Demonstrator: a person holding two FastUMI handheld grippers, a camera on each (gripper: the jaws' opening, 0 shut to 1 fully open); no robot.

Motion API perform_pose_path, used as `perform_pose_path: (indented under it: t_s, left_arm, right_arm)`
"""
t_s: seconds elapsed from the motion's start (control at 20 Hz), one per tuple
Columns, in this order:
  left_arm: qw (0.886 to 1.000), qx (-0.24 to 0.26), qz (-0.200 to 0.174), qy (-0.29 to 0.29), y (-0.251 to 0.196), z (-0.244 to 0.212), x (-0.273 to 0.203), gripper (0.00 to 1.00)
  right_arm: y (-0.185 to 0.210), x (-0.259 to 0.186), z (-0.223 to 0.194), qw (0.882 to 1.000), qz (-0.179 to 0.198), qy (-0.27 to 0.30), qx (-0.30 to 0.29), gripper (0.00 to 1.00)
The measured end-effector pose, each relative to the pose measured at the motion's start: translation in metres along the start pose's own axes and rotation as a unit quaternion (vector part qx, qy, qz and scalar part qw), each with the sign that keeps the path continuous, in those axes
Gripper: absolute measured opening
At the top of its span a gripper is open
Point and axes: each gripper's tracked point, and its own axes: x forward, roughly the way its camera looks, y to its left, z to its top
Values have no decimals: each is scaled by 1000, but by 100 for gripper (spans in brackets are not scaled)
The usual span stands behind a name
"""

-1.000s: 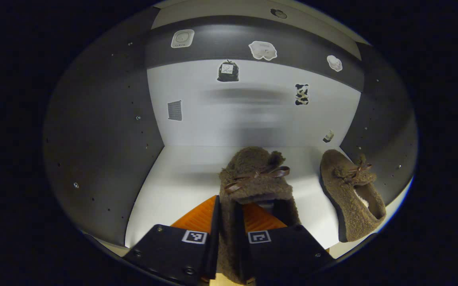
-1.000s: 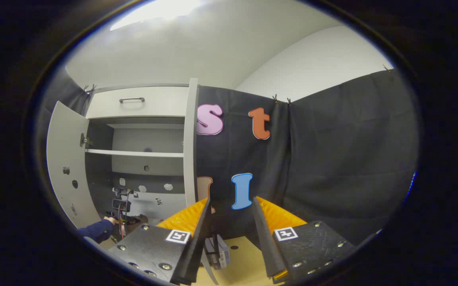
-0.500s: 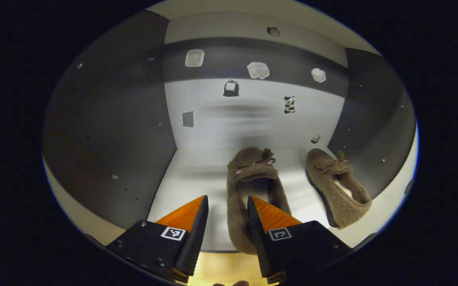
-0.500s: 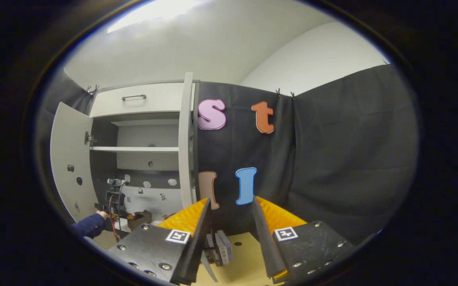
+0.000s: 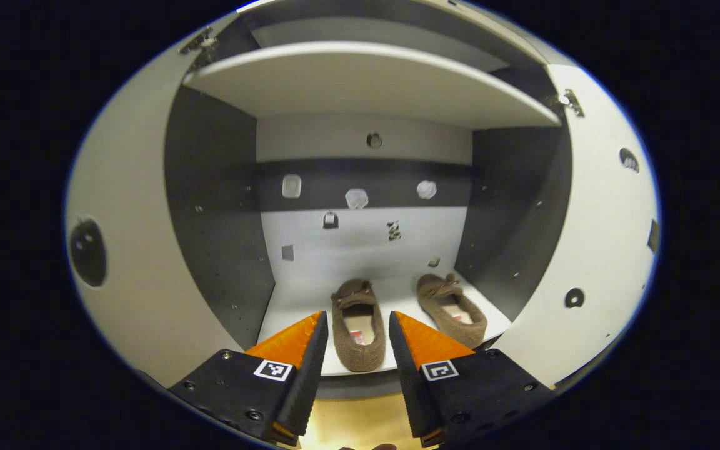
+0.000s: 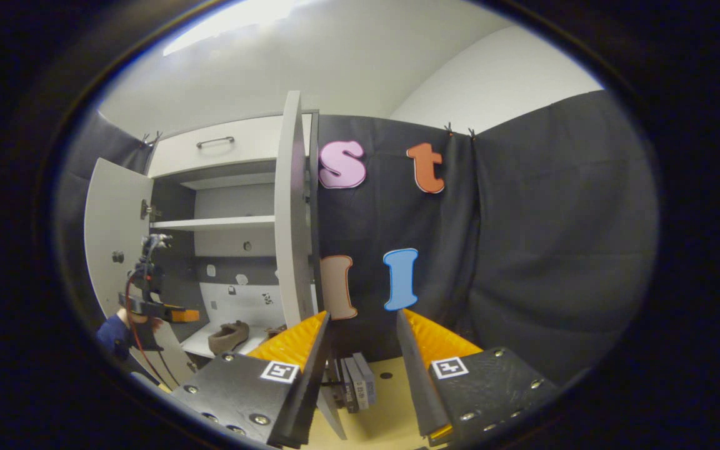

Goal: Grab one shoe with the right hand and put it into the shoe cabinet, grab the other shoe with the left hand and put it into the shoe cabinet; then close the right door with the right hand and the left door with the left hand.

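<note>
Left claw [image 5: 356, 331] empty, shoe [image 5: 357, 325] lengthwise, toe inward

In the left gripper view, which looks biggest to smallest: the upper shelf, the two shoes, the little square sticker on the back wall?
1. Upper shelf.
2. The two shoes, look alike in size.
3. Square sticker, smallest.

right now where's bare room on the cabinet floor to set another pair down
The free patch is the white floor between the dark left wall and the left shoe. The right half is crowded: the right shoe lies close to the right wall, with a narrow strip between the shoes.
</note>
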Motion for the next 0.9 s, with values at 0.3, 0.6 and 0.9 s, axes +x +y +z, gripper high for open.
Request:
perform_pose_path:
  t_s: [0.3,0.6,0.9]
  left_arm:
    - [997,1,-14,-76,-15,52,-83,63]
    - [992,21,-14,-125,-24,79,-151,85]
    - [989,11,-3,-147,-21,87,-195,90]
  right_arm:
    - [-6,11,-13,1000,7,12,2,69]
    - [-3,29,-24,999,22,23,1,83]
    - [-1,41,-39,999,28,35,4,100]
